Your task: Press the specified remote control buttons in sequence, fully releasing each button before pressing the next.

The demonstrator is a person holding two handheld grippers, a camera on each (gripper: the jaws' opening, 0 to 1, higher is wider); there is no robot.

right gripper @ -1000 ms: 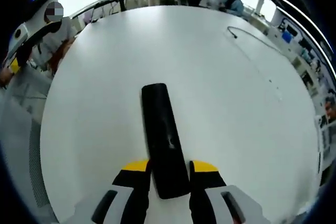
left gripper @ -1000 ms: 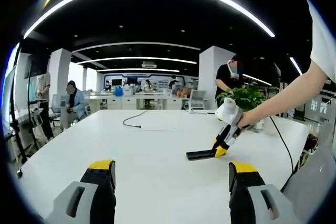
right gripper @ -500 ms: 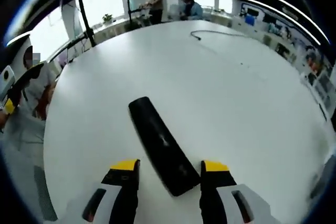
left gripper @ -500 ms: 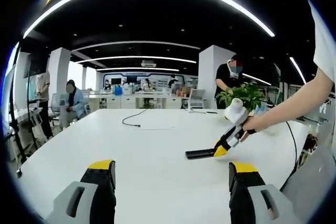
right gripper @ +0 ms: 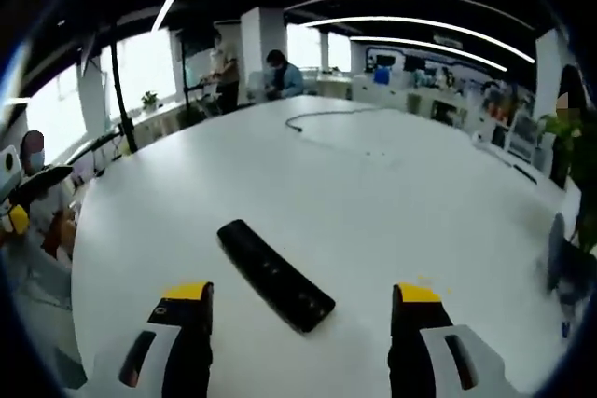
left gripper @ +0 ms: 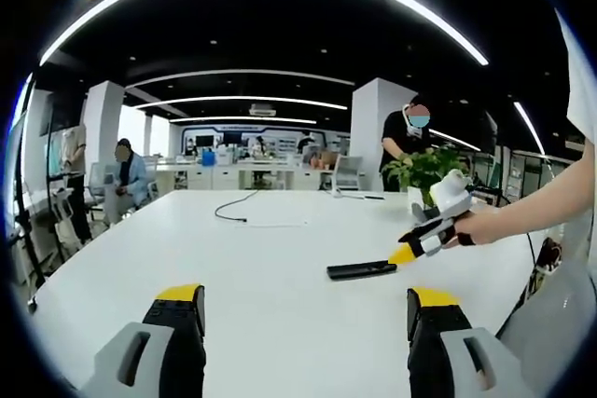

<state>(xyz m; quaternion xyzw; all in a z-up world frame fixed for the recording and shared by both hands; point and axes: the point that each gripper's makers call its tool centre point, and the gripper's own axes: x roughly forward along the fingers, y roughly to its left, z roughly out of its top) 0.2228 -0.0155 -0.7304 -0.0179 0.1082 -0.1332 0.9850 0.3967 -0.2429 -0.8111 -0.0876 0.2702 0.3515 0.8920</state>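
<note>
In the left gripper view, the left gripper (left gripper: 306,323) rises from the bottom edge with its two grey, yellow-tipped jaws set wide apart and nothing between them. A smooth white table (left gripper: 233,267) spreads across the middle of the frame. The remote control (left gripper: 361,270), a flat, slim black bar, lies on it right of centre. Just right of it the right gripper (left gripper: 407,253) hangs above the table, yellow tip pointing at the remote's end and clear of it, held by a hand (left gripper: 485,226) coming in from the right edge. A thin black cable (left gripper: 233,212) curls on the far tabletop, and a leafy green plant (left gripper: 422,170) stands behind.

In the right gripper view, the right gripper (right gripper: 300,309) has its jaws spread wide at the bottom, gripping nothing. The remote (right gripper: 274,274) lies diagonally on the table (right gripper: 392,202), just above and between the jaw tips, its glossy top and rounded ends visible. The cable (right gripper: 322,116) runs across the upper centre.
</note>
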